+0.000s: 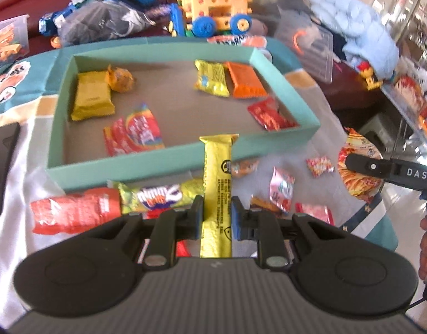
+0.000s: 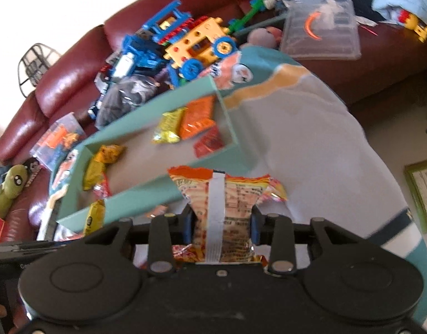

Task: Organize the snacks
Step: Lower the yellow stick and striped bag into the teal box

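Note:
My left gripper (image 1: 215,217) is shut on a long yellow snack bar (image 1: 216,183), held lengthwise with its far end over the near wall of the teal box (image 1: 146,164). The box holds several snacks: a gold pack (image 1: 91,97), a yellow pack (image 1: 212,78), an orange pack (image 1: 245,80) and red packs (image 1: 135,133). My right gripper (image 2: 222,222) is shut on an orange-and-white noodle snack bag (image 2: 227,194), held above the cloth just short of the teal box (image 2: 146,197). That bag also shows in the left wrist view (image 1: 358,167).
Loose snacks lie on the white cloth in front of the box: a red pack (image 1: 71,214), a yellow-purple pack (image 1: 157,194), small candies (image 1: 281,189). Toy vehicles (image 1: 219,11), a clear plastic lid (image 2: 321,30) and a maroon sofa (image 2: 60,78) lie behind. A black object (image 1: 2,167) lies at left.

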Demonstrator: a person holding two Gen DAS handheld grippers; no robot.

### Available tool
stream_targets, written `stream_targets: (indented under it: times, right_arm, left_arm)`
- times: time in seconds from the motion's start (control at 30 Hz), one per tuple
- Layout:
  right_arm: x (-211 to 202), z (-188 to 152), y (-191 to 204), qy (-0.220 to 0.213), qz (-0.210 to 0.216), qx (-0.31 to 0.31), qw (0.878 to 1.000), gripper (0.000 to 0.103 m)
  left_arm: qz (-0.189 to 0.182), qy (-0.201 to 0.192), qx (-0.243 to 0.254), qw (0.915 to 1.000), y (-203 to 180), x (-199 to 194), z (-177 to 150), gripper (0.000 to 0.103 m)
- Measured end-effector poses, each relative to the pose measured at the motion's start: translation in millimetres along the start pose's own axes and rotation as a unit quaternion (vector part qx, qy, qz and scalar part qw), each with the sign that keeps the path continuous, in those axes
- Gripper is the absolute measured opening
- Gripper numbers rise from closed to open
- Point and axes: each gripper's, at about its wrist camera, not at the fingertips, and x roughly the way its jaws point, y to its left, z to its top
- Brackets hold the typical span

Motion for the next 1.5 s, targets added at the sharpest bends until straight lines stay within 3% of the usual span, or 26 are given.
stream_targets:
  times: [0.43,0.73,1.2,1.27,1.33,1.37,1.4,1.5]
  right_arm:
    - [50,65,64,0.000,0.041,-0.049,0.998,0.036]
    - [114,94,94,0.025,0.045,-0.065,0.997,0.036]
    - [186,110,79,0.079,0.042,-0.069,0.994,0.036]
    - [189,112,78,0.080,0.034,-0.067,0.994,0.040]
    - [186,114,73,0.068,0.036,-0.051,0.996,0.064]
    - [182,115,71,0.055,0.036,-0.041,0.997,0.082]
    - [179,116,70,0.045,0.035,-0.038,0.998,0.090]
    - [174,118,68,0.033,0.031,-0.035,0.998,0.098]
  left_arm:
    - [0.021,-0.055,-0.046,0.9972,56,-12,66,0.019]
    - [0.029,-0.043,-0.061,0.9968,77,40,122,0.019]
    - [0.044,-0.021,-0.081,0.9955,91,121,167,0.020]
    - [0.057,-0.028,-0.088,0.9941,92,128,171,0.026]
    - [0.070,-0.029,-0.095,0.9926,93,131,172,0.061]
    - [0.074,-0.034,-0.096,0.9921,94,130,171,0.065]
    - [0.078,-0.038,-0.094,0.9917,93,128,170,0.066]
    - [0.078,-0.037,-0.093,0.9919,93,122,166,0.072]
